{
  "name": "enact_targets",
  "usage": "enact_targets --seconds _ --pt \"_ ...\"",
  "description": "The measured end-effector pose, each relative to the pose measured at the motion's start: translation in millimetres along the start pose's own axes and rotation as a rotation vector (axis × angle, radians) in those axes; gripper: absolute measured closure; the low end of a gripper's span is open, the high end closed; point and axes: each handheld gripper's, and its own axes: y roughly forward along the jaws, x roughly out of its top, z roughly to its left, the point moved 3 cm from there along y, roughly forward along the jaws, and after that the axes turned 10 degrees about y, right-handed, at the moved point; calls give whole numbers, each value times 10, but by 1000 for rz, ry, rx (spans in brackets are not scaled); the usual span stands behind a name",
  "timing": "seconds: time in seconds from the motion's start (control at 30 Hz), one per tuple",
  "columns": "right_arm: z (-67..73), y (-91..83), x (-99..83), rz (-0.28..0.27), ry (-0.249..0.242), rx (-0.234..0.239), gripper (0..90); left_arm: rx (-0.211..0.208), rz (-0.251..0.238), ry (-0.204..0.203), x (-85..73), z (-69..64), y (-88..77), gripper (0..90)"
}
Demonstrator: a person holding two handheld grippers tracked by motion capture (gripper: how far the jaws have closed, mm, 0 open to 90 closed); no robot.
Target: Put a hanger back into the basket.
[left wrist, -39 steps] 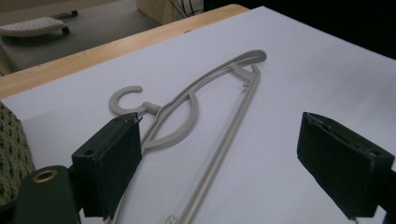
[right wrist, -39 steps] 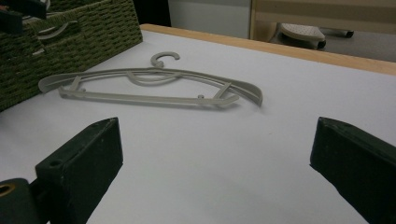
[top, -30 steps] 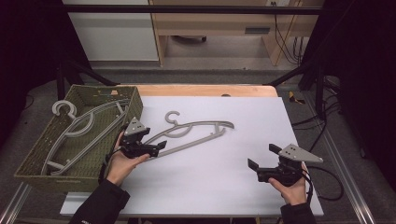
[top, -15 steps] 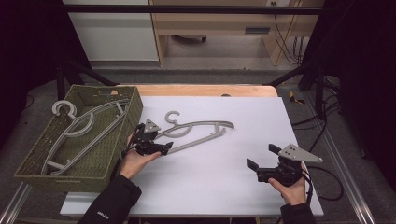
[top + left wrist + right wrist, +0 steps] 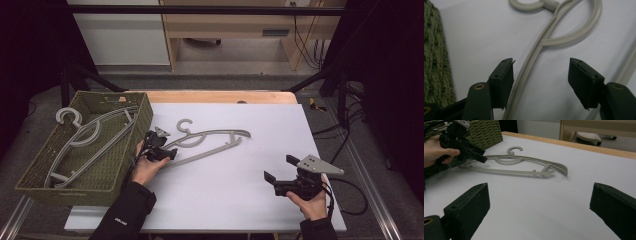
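Since a second ago my left gripper (image 5: 169,150) has slid away from the basket (image 5: 45,175) and down onto the near arm of the grey hanger (image 5: 210,142) lying on the white table (image 5: 225,195); its jaws have just been closing, yet in the left gripper view they stand apart with the hanger's arm (image 5: 524,75) running between them, close beside one pad and well clear of the other, so I have no grip on it; the hanger lies flat near the middle of the table, hook pointing toward the far edge, just right of the basket; a second hanger (image 5: 85,137) rests inside that basket; my right gripper (image 5: 275,177) has kept its place near the table's right front corner, jaws wide apart with nothing between them; bare table beneath.
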Motion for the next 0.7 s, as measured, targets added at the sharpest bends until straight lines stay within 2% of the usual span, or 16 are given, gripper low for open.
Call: enact_targets --seconds 0.13,0.37,0.5,0.7 --pt "0 3 -3 4 -2 2 32 18 20 -21 -26 44 53 420" --pt "1 -5 2 -2 3 3 33 -4 40 -37 -35 45 59 519" --pt "5 -1 2 0 1 4 33 -11 70 -52 -41 51 27 693" --pt "4 -1 1 1 -1 3 33 -67 102 -21 -35 -62 -34 755"
